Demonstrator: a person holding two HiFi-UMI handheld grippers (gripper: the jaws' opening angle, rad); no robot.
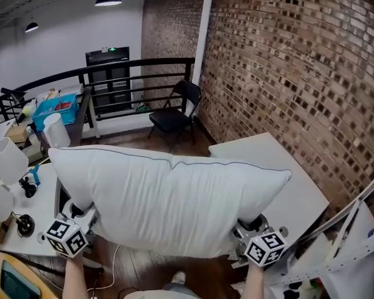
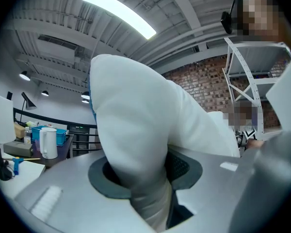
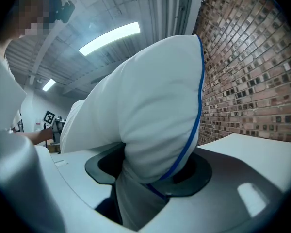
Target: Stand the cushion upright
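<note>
Looking at a fat white cushion (image 1: 168, 201): rectangular, puffy, smooth woven cover with thin blue piping along the seams. Probably cotton, hard to call from here. Dented along the top middle, creased and bunched at both lower corners. Held up in the air lying long-ways, stretched across the head view from 9 o'clock to 3 o'clock. Sitting in front of a pale flat surface (image 1: 299, 192) at 3 o'clock, not resting on it as far as can be made out.

Pinched at its 7 o'clock corner by the left hand-held gripper (image 2: 143, 178), jaws part-way apart and squeezed onto a wad of fabric. Same deal at the 5 o'clock corner with the right hand-held gripper (image 3: 148, 174), spread wider, clamped over fabric and piping.

Rough red brick wall (image 1: 299, 61) up at 1 o'clock, black folding chair (image 1: 173, 114) at 12, dark metal railing (image 1: 137, 63) at 11.
</note>
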